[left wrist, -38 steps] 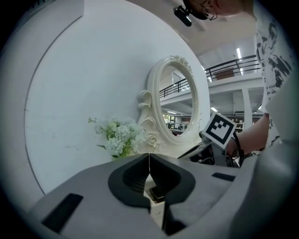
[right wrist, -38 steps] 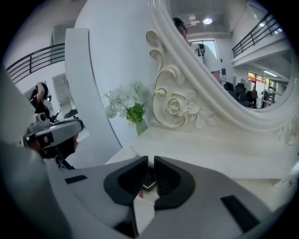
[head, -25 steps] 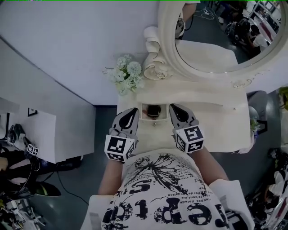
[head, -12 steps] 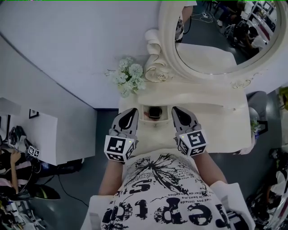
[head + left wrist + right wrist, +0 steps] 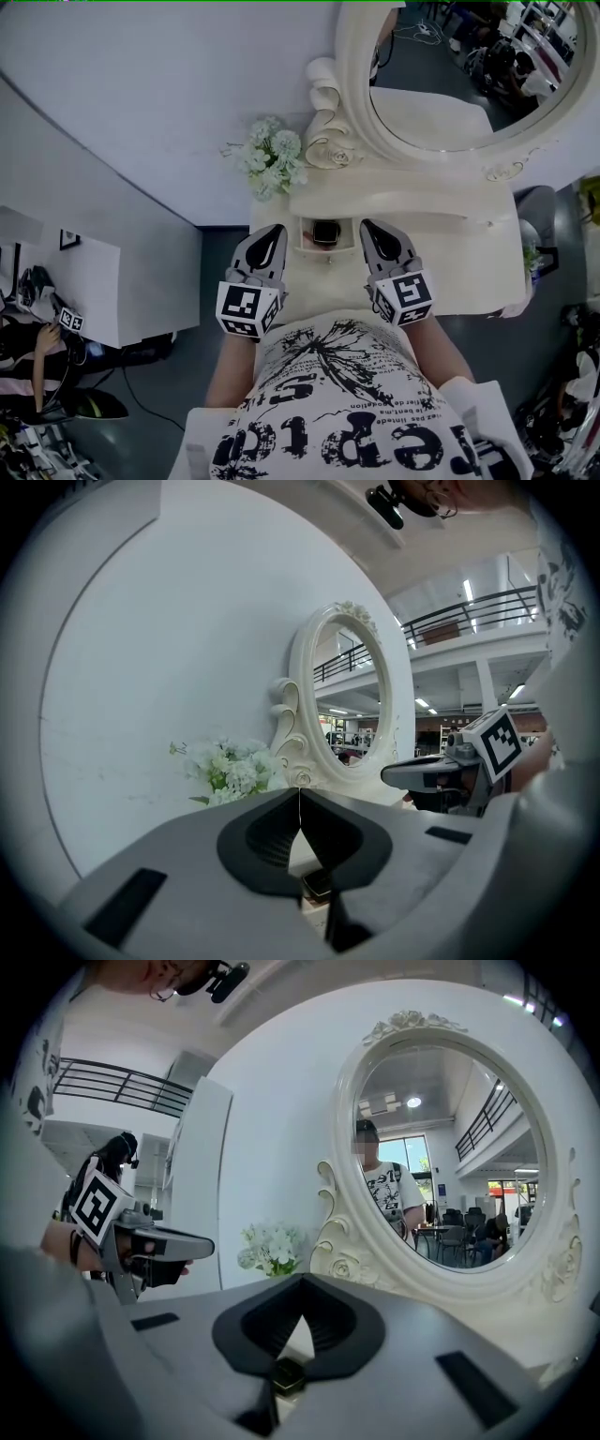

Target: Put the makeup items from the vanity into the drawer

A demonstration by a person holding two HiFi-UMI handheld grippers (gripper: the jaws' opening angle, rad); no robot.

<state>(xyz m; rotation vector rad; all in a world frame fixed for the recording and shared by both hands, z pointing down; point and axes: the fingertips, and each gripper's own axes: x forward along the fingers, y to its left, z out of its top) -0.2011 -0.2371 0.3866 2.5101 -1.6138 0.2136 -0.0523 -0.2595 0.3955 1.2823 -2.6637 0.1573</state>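
A small drawer (image 5: pixel 327 250) stands pulled out of the front of the cream vanity (image 5: pixel 450 262). Inside it lies a dark square makeup compact (image 5: pixel 324 232), also visible low between the jaws as the compact (image 5: pixel 317 885) and the compact (image 5: pixel 287 1375). My left gripper (image 5: pixel 277 231) hovers just left of the drawer and my right gripper (image 5: pixel 367 226) just right of it. Both are shut with nothing between their jaws. The left gripper's tips (image 5: pixel 299 794) and the right gripper's tips (image 5: pixel 302 1279) meet in a thin line.
An oval mirror (image 5: pixel 450 75) in an ornate frame rises at the back of the vanity. A bunch of white flowers (image 5: pixel 272 159) stands at the vanity's left end against the wall. A white partition (image 5: pixel 84 281) is to the left, with a person beyond it.
Almost nothing differs. The right gripper has tilted slightly beside the drawer, and the left gripper has kept still.
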